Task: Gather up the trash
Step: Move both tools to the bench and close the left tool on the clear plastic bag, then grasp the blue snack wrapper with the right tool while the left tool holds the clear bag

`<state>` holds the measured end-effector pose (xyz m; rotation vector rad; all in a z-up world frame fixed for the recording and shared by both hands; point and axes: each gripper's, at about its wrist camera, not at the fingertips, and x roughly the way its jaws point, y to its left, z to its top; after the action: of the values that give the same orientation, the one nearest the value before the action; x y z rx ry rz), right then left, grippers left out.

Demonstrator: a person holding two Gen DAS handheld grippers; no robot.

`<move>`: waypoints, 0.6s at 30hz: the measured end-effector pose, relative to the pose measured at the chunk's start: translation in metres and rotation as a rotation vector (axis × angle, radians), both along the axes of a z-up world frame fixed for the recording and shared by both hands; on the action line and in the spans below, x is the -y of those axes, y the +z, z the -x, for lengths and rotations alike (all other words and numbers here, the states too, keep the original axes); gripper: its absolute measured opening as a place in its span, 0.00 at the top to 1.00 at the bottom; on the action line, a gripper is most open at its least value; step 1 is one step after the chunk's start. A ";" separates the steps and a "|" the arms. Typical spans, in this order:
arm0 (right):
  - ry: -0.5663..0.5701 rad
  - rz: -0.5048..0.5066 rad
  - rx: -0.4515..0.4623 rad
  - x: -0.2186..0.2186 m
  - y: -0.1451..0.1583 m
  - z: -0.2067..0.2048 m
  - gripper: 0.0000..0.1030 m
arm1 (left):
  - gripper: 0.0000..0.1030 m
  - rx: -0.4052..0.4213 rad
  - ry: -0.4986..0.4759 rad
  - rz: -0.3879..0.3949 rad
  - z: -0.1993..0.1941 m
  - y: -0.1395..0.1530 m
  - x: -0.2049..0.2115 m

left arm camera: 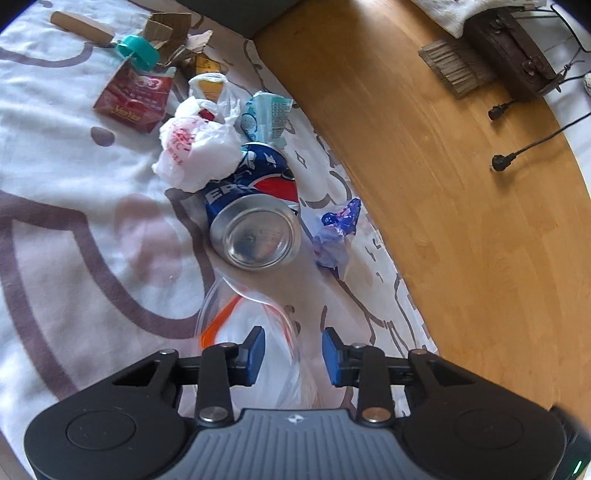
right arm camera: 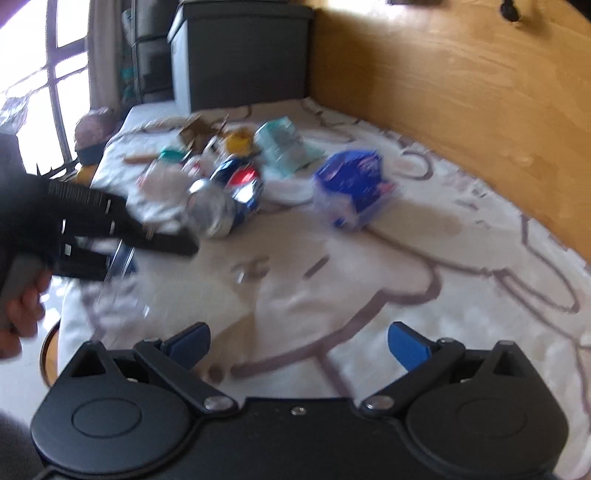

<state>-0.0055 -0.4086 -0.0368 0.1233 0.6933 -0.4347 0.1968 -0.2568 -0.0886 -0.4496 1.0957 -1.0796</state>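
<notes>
The left tongs hang low over a white cloth with brown line drawings, the blue pads partly closed with a gap between them. A clear plastic bag with an orange strip lies in that gap, but the pads do not visibly press on it, so I judge it unheld. The right tongs stand wide open over bare cloth, holding nothing.

The trash sits in a loose heap just ahead of the left tongs: a blue soda can on its side with its base toward the camera, a crumpled white plastic bag leaning on it, a blue wrapper just beside the can toward the cloth's edge, a teal packet behind, then a red carton, a teal cap and torn cardboard farther back.

The main risk is the bag. It is thin and slippery, and if the pads close on a single loose fold it may slide out or lift with its mouth shut, leaving nowhere to drop the trash. The can lies on its side and could roll toward the wooden floor if nudged. The blue wrapper is near that edge and light enough to be brushed off. The right wrist view is blurred, so how close the right tongs are to the heap is hard to tell; a hasty reach could scatter it.
</notes>
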 end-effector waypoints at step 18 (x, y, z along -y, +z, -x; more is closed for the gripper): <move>-0.273 -0.164 0.123 0.077 0.024 -0.142 0.24 | 0.93 0.148 -0.030 -0.001 0.009 0.018 0.000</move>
<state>0.1366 -0.4856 -0.0124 0.3996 0.5921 -0.6266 0.1880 -0.2573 -0.0706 -0.3475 0.9744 -1.1206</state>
